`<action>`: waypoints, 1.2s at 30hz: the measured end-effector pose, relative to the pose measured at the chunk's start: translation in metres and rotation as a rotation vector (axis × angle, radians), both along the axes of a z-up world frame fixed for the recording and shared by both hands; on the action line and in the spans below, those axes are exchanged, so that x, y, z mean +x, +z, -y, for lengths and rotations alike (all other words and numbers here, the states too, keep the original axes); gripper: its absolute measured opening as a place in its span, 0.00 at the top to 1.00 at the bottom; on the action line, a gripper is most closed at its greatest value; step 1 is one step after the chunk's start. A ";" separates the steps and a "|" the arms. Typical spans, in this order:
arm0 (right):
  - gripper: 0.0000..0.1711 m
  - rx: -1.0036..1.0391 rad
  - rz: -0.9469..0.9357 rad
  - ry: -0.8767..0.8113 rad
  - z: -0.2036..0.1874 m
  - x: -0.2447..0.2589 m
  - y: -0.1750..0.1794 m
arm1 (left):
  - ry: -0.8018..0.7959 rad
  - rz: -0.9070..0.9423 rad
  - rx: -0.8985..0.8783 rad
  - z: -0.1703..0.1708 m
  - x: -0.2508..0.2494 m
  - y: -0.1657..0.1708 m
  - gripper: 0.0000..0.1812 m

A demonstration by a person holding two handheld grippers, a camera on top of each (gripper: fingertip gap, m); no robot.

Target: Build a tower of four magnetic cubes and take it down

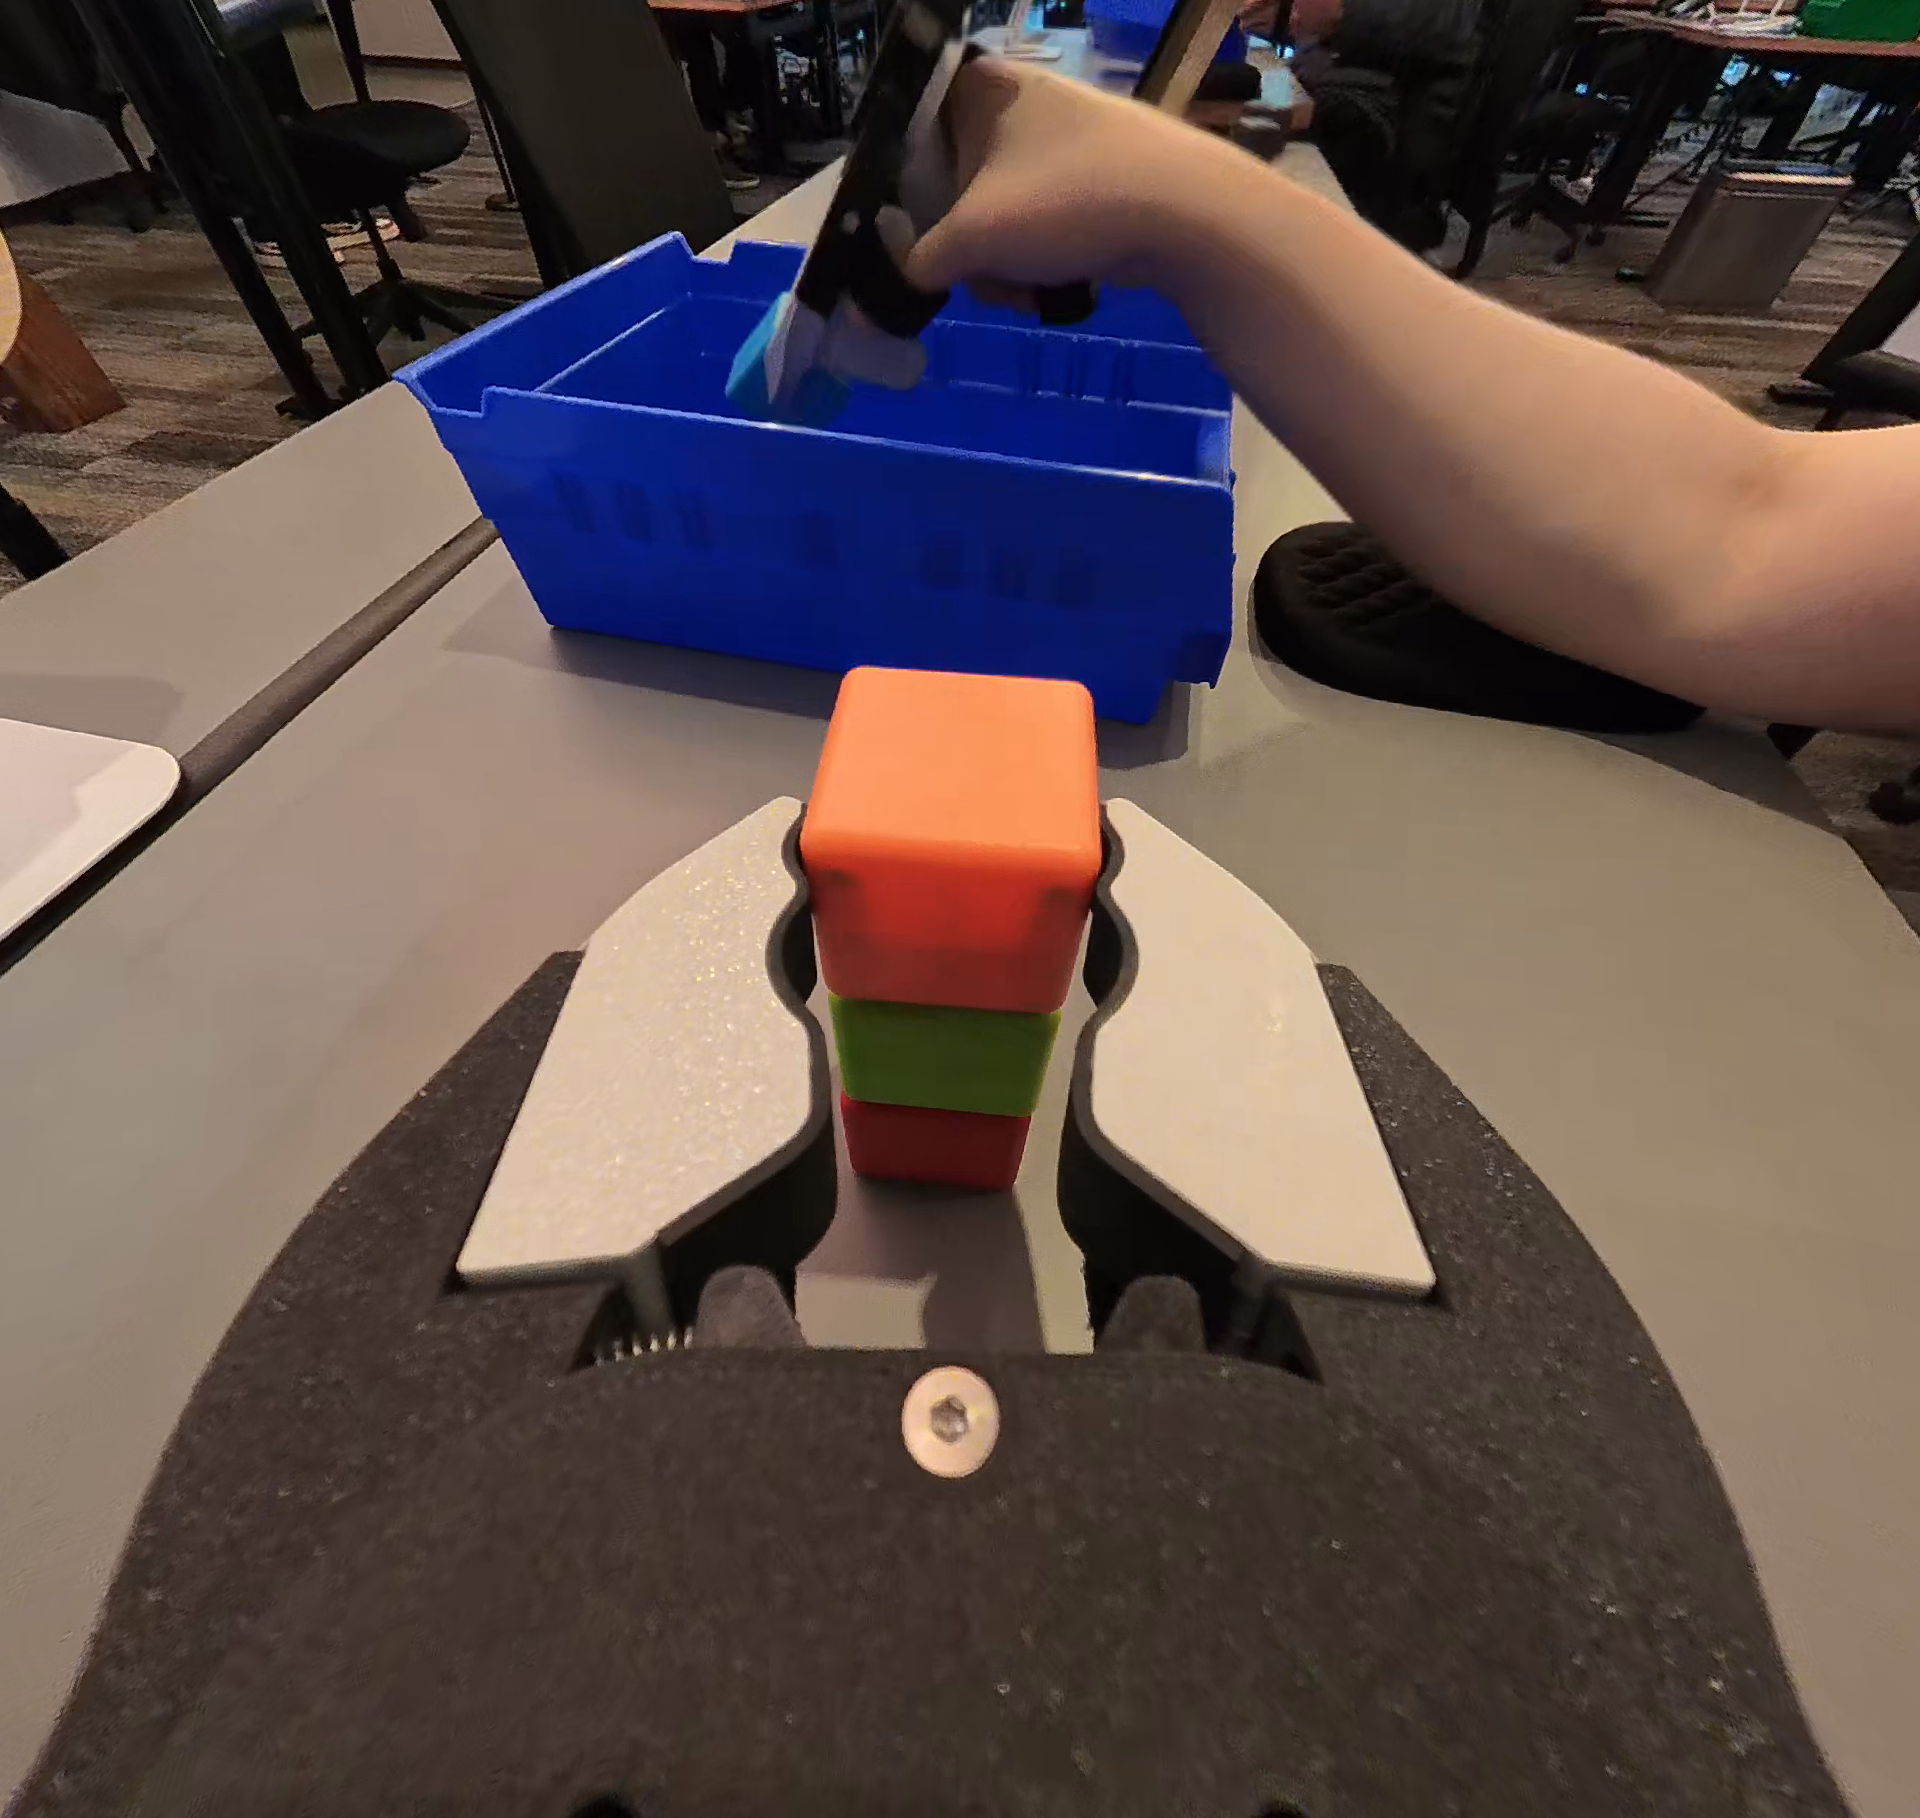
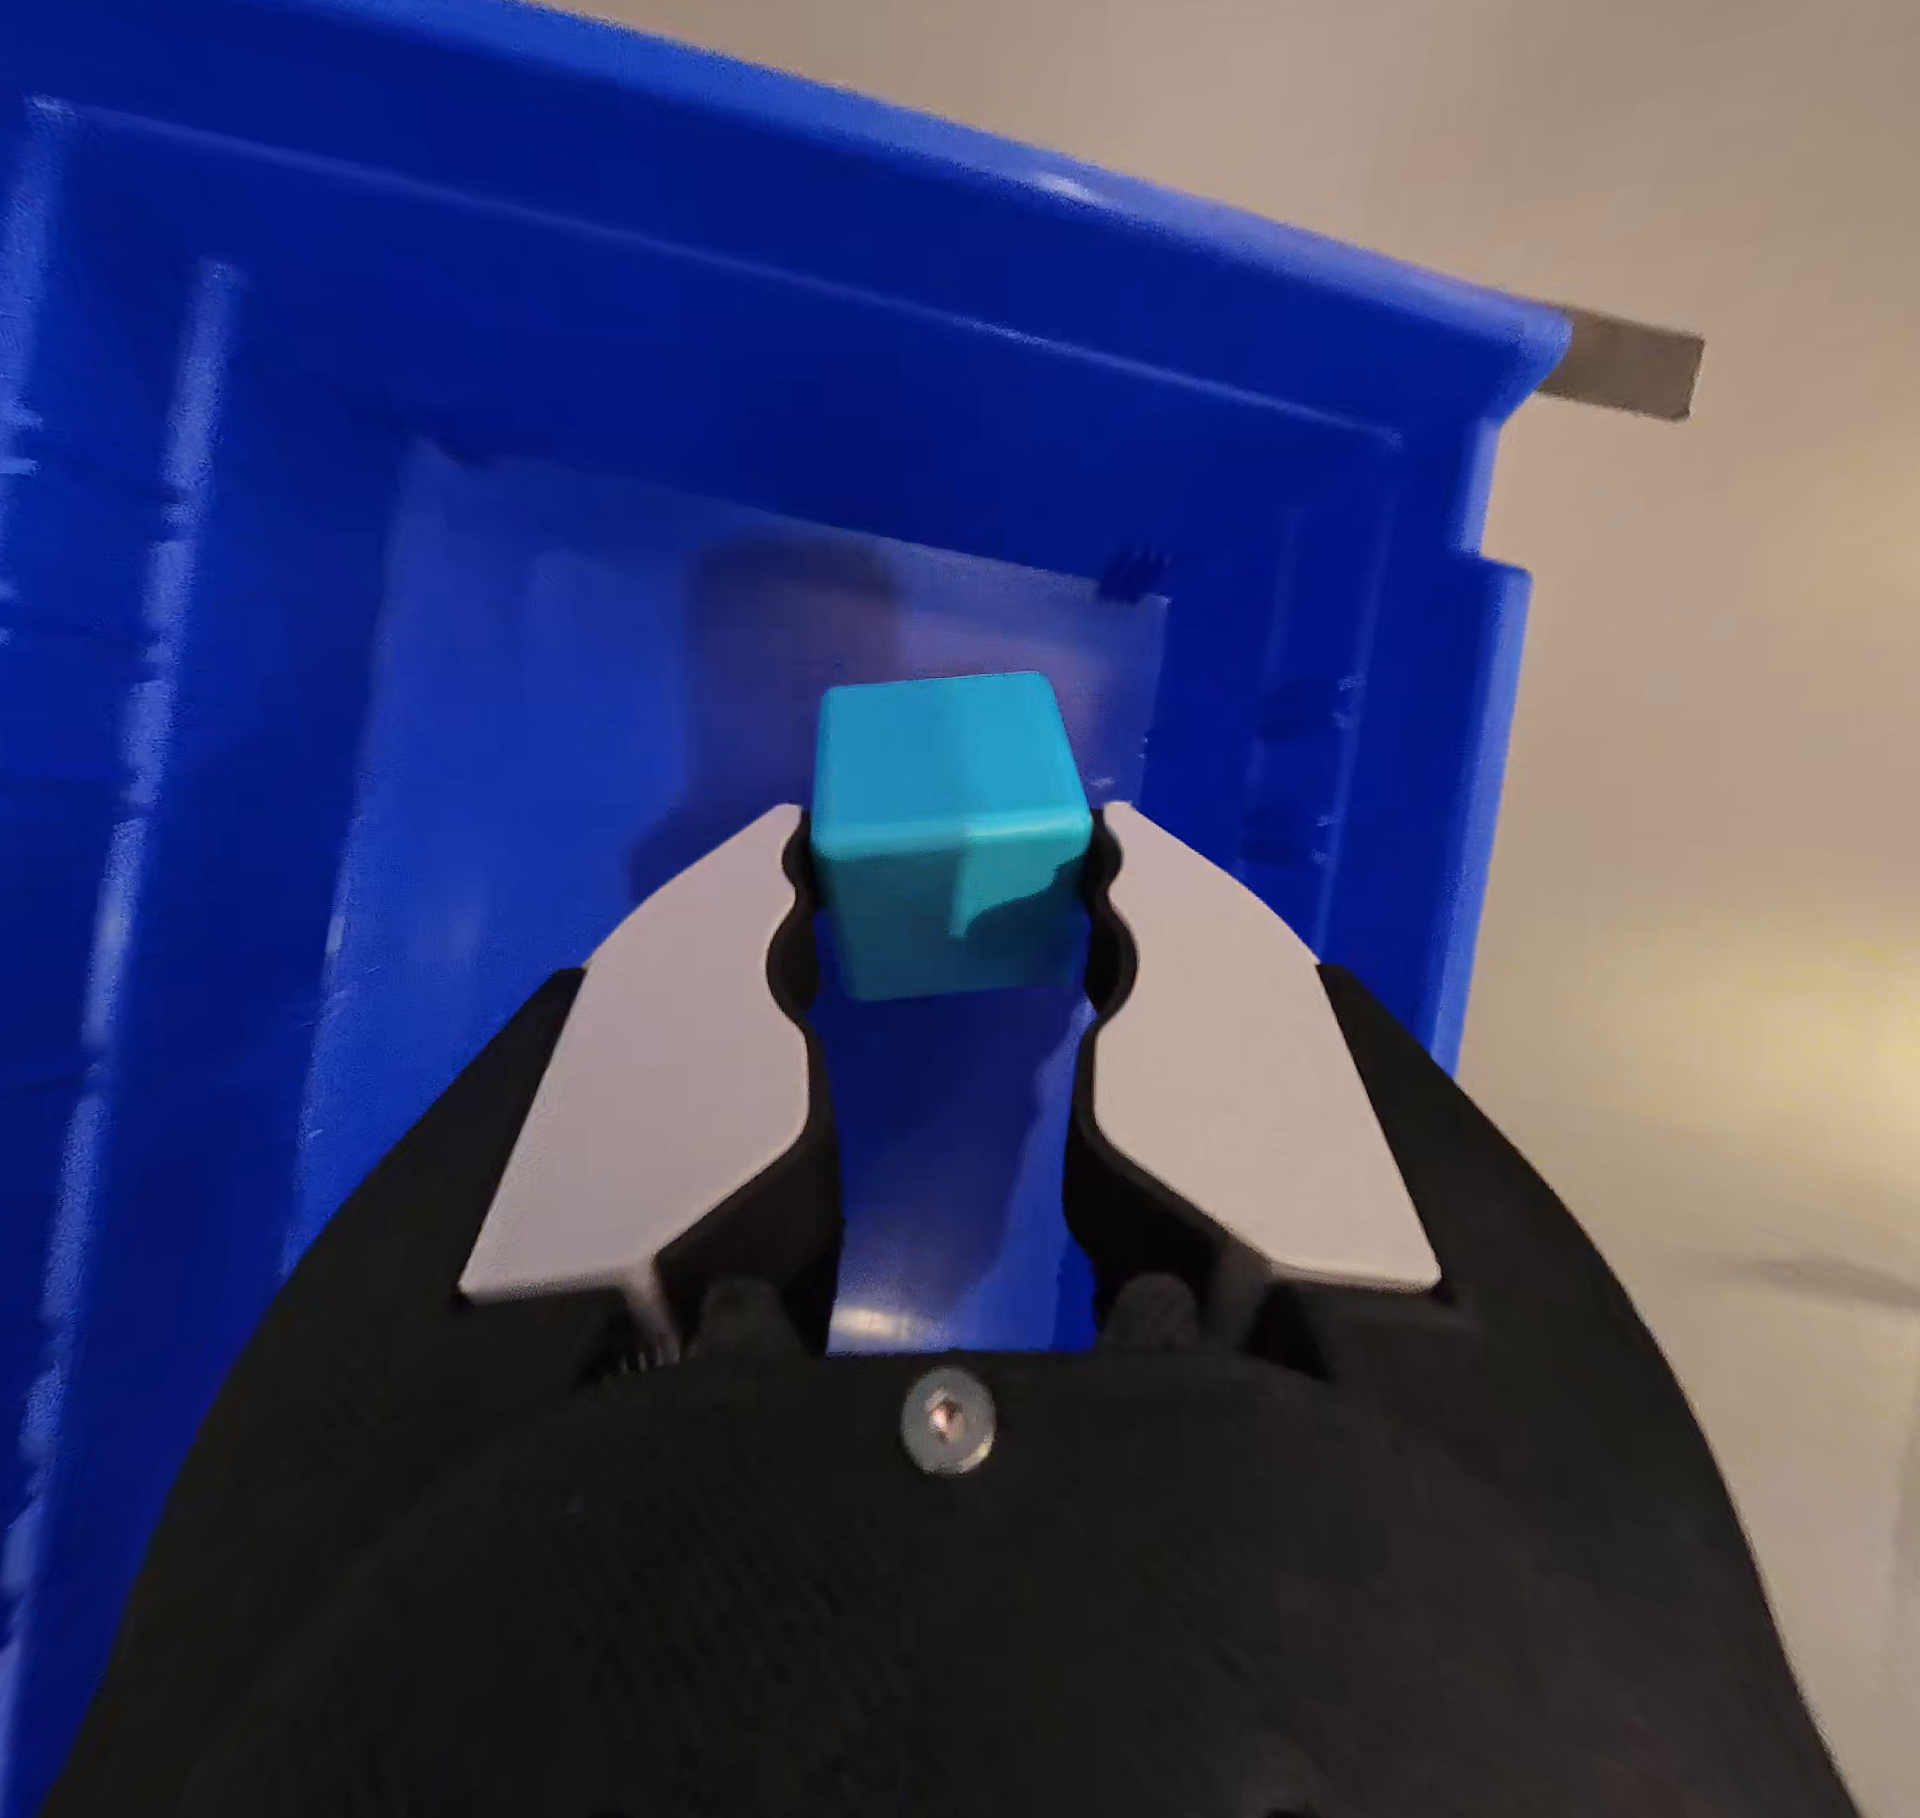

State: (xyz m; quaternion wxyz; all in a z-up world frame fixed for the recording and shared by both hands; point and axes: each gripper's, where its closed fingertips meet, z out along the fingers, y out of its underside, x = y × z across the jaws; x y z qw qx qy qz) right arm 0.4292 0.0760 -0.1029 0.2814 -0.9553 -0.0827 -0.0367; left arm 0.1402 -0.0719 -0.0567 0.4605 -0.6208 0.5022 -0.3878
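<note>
Beyond your grey worktop (image 1: 312, 937) you see patterned carpet (image 1: 208, 314), a black office chair (image 1: 364, 147) and wood-topped desks (image 1: 1766, 43) behind.

Orange (image 1: 951, 833), green (image 1: 943, 1060), red (image 1: 935, 1140) cubes stacked; teal cube (image 2: 940, 833) apart.

A grey table (image 1: 364, 937) bears a blue bin (image 1: 883, 563) and a three-cube stack (image 1: 945, 989).
</note>
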 end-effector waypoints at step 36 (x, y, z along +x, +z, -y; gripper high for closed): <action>0.60 0.307 -0.465 1.411 0.139 -0.281 0.101 | 0.008 -0.132 -0.049 0.003 0.000 -0.049 0.68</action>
